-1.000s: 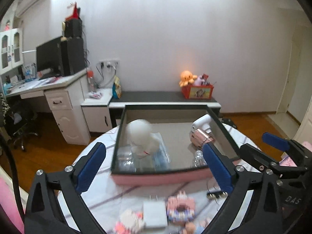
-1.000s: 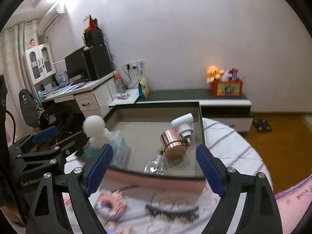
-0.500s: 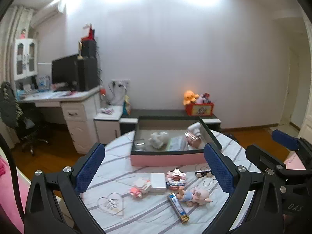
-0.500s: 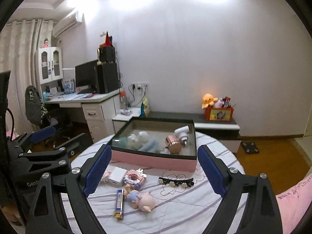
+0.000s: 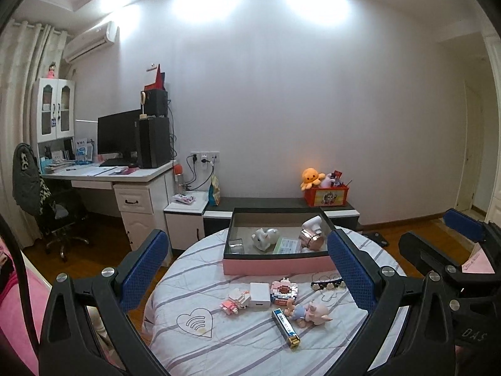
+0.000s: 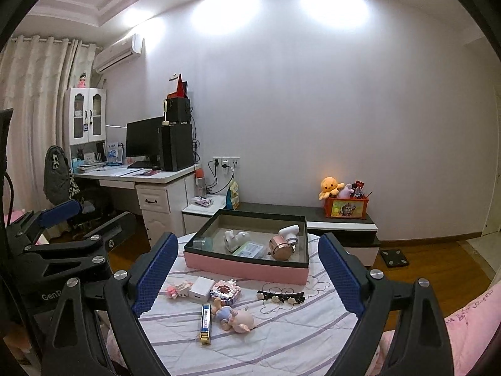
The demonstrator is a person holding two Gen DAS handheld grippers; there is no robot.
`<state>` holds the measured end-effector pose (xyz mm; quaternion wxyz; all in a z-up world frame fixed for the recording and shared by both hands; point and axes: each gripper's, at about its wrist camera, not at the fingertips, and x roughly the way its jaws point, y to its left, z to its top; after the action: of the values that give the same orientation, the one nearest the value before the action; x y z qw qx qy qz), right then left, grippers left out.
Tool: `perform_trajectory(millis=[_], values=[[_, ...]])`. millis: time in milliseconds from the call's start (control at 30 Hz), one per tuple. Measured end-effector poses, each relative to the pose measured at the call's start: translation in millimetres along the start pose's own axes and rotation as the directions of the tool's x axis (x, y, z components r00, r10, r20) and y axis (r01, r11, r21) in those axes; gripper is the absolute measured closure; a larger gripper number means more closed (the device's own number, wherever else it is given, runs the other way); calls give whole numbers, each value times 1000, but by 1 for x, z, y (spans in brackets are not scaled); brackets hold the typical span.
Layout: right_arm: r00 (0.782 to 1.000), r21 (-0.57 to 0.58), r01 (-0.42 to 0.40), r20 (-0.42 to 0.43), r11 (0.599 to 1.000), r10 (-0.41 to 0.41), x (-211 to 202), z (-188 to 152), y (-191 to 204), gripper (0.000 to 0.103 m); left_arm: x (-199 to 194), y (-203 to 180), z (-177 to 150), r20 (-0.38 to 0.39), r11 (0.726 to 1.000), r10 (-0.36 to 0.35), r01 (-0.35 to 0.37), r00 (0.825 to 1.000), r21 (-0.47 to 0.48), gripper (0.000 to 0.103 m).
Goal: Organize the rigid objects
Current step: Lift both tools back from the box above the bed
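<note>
A pink box (image 5: 275, 264) (image 6: 244, 266) stands at the far side of the round table (image 5: 238, 341). It holds a white figurine (image 5: 264, 238), a copper cup (image 6: 279, 248) and a white device (image 6: 289, 230). In front of it lie a white adapter (image 5: 259, 294) (image 6: 201, 288), pink block toys (image 5: 284, 289), a piglet doll (image 5: 308, 310) (image 6: 233, 315), a blue harmonica (image 5: 285, 329) (image 6: 205, 319) and a black hair clip (image 6: 280, 296). My left gripper (image 5: 247, 272) and right gripper (image 6: 247, 272) are open, empty, held back above the table's near side.
A desk (image 5: 106, 175) with a monitor and a chair (image 5: 34, 185) stand at the left. A low cabinet (image 5: 281, 203) with a red toy box (image 5: 325, 194) runs along the wall. Pink bedding (image 6: 472, 329) lies at the right. Wooden floor surrounds the table.
Both grippers have pulled back and up from the box. The whole table and the loose items in front of the box have come into view.
</note>
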<state>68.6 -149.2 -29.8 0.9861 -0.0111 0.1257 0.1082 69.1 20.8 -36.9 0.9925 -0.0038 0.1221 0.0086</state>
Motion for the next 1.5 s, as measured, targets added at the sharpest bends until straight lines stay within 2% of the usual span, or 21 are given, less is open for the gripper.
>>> perform_trajectory(millis=[67, 200, 467, 867, 1233, 1433, 1500], values=[[999, 1, 29, 18, 1000, -29, -6, -1, -1, 0, -3, 0, 1, 4, 1000, -10, 10, 1000, -5, 0], [1000, -4, 9, 28, 1000, -9, -12, 0, 0, 0, -8, -2, 1, 15, 1000, -1, 1, 1000, -3, 0], [998, -3, 22, 53, 1000, -22, -19, 0, 1, 0, -10, -4, 0, 31, 1000, 12, -12, 999, -4, 0], [998, 9, 27, 48, 1000, -28, -14, -2, -3, 0, -6, -8, -2, 28, 1000, 19, -19, 999, 12, 0], [999, 24, 34, 7, 999, -35, 4, -8, -10, 0, 21, -11, -9, -35, 1000, 6, -5, 999, 30, 0], [998, 37, 28, -49, 999, -27, 26, -19, -16, 0, 49, -9, -26, -118, 999, 0, 5, 993, 35, 0], [997, 39, 24, -79, 999, -21, 37, -25, -17, 0, 64, -8, -38, -167, 999, -1, 8, 986, 41, 0]])
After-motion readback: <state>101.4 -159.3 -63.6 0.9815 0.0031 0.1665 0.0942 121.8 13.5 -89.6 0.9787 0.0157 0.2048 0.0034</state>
